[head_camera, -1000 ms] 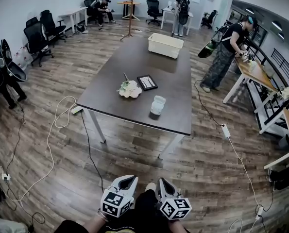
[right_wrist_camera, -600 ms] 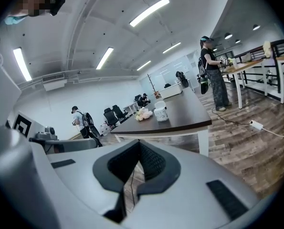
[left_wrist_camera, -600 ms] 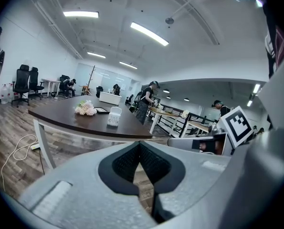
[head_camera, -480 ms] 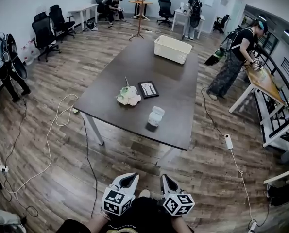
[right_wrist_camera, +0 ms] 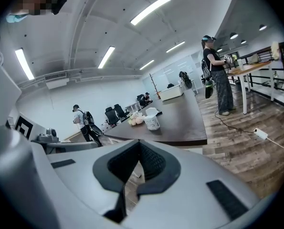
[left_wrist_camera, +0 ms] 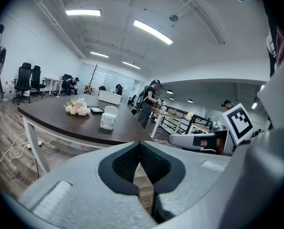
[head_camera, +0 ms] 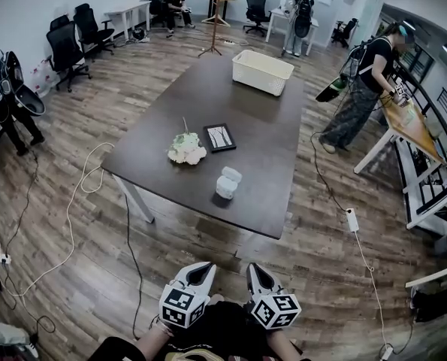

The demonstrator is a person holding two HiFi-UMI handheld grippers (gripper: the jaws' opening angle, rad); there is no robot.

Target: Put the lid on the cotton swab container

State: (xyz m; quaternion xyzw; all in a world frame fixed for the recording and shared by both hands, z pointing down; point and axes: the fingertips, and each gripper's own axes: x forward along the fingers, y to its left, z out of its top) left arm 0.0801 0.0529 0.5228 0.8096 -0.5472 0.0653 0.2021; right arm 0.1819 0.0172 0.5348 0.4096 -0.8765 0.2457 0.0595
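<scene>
Two pairs of jaws are pressed together with nothing between them: the left gripper (head_camera: 202, 268) and the right gripper (head_camera: 253, 270) each show their dark ribbed pads meeting at the tips in their own views. Both are held low and close to the person's body, side by side and just apart. They point forward and slightly down, over the wooden floor (head_camera: 95, 277), with one marker cube on top of each. The forearms behind them enter from the bottom edge of the head view.

Well ahead of the grippers stands one dark table (head_camera: 264, 156). Near its front edge sits one white cotton swab container (head_camera: 224, 189). One white lid (head_camera: 231, 175) is at its far rim and not closed over it; whether it leans there or is hinged I cannot tell. Beyond and to the left lies one bunch of pale flowers (head_camera: 185, 150), with one black frame (head_camera: 219, 137) just beside it. One white basket (head_camera: 262, 71) stands at the far end of the table. Four other people are in the room, all well away from the container.
</scene>
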